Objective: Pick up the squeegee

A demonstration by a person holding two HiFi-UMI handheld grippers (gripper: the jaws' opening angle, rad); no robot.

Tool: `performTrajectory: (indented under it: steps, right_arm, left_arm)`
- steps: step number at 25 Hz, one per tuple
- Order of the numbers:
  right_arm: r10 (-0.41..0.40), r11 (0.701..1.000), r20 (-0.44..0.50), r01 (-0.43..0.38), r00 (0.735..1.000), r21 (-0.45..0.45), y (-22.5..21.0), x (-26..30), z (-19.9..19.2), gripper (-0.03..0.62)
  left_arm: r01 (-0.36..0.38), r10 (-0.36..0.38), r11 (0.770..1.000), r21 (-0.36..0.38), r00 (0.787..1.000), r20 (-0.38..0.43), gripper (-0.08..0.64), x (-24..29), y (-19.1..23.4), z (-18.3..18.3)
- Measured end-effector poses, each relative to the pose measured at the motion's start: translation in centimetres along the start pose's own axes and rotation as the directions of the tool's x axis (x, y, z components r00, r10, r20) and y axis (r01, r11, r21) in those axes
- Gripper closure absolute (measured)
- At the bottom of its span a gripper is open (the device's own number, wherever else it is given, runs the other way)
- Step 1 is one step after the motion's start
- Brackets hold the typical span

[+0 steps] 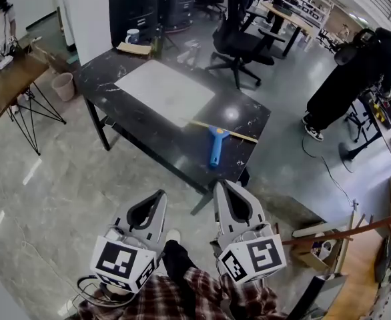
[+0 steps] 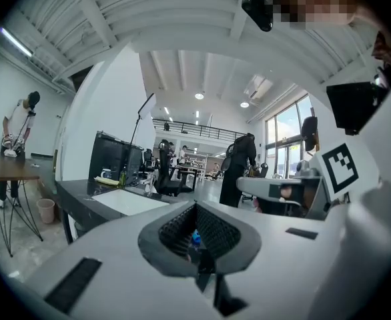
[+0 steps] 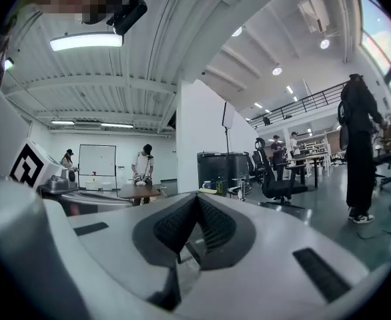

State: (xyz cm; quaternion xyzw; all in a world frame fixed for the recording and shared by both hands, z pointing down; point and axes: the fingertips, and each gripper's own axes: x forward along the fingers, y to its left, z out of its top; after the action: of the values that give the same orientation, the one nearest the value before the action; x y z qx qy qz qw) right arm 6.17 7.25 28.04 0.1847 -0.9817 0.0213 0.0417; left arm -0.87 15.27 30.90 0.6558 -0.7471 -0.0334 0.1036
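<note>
A blue-handled squeegee [image 1: 215, 145] lies at the near right end of a black marble table [image 1: 239, 120], just beside the corner of a white mat [image 1: 165, 92]. Its pale blade runs left to right across the tabletop on a slight slant. The handle, its long axis, points back toward the table's near edge. Short of the table, the left gripper [image 1: 160, 194] and right gripper [image 1: 220, 185] hang side by side, each with jaws pressed together on nothing, well apart from the tool. An office chair [image 1: 239, 42] stands beyond.
</note>
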Motion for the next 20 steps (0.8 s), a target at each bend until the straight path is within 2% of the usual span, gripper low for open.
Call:
performTrajectory:
  steps: [7,13,20]
  right_arm:
    - [-0.002,1.000,0.015,0.002,1.000,-0.008,-6.1,6.2,2.0,0.581]
    - [-0.005,1.000,-0.012,0.005,1.000,0.007,-9.4,10.0,1.7,0.581]
    - [-0.059,0.998,-0.040,0.059,0.997,0.002,-13.2,15.1,1.0,0.581]
  left_arm:
    - [0.007,-0.008,1.000,0.018,1.000,0.025,0.551,8.3,2.4,3.0]
    - [0.011,-0.011,1.000,0.019,1.000,0.019,0.551,13.2,4.3,4.0]
    - [0.074,-0.074,0.997,0.012,0.997,0.002,0.551,19.8,7.4,4.2]
